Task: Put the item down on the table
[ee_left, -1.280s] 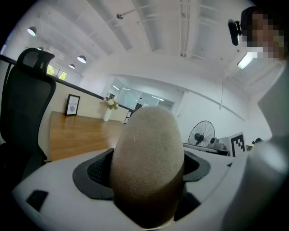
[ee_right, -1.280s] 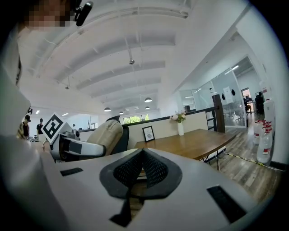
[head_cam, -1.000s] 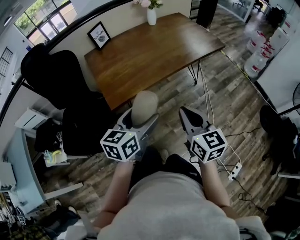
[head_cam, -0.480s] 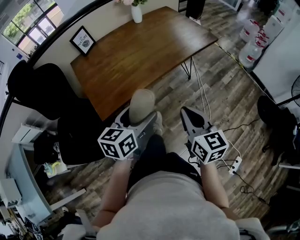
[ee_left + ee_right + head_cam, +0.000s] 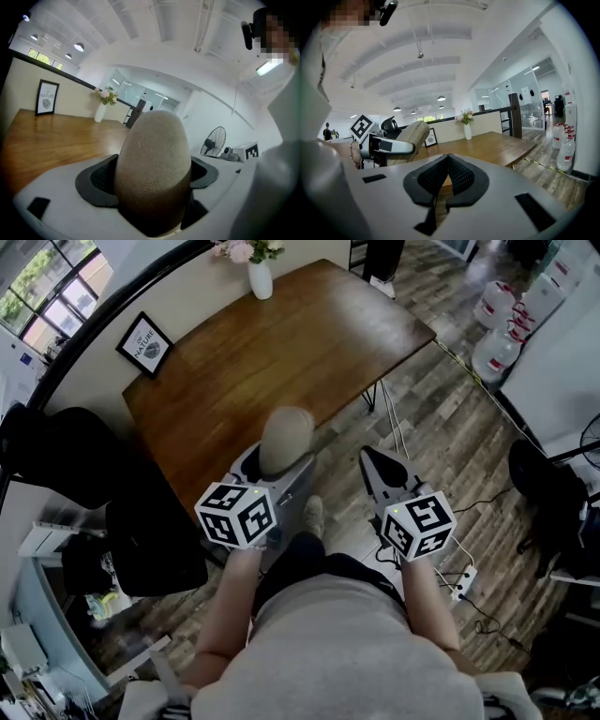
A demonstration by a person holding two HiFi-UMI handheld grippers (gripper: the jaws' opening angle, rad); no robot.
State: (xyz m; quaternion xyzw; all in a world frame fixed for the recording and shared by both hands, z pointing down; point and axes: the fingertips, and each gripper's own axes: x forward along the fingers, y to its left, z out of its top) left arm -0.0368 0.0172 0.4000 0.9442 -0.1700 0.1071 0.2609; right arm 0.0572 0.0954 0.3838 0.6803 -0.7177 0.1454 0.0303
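Note:
A beige egg-shaped item (image 5: 285,440) stands upright between the jaws of my left gripper (image 5: 278,457), which is shut on it; in the left gripper view the beige item (image 5: 153,165) fills the gap between the black pads. It hangs over the near edge of the long wooden table (image 5: 262,362). To its right my right gripper (image 5: 381,468) is shut with nothing in it, its pads touching at the tips in the right gripper view (image 5: 447,165). That view also shows the held item (image 5: 411,141) off to the left.
A white vase of flowers (image 5: 258,277) and a framed picture (image 5: 144,343) stand along the table's far edge by the wall. A black chair (image 5: 155,540) is at the table's left end. Water bottles (image 5: 497,345) and cables (image 5: 461,577) lie on the wood floor at right.
Both grippers have moved forward toward the table. The held item was over the floor short of the table and now hangs over the table's near edge. Neither gripper's jaws have changed.

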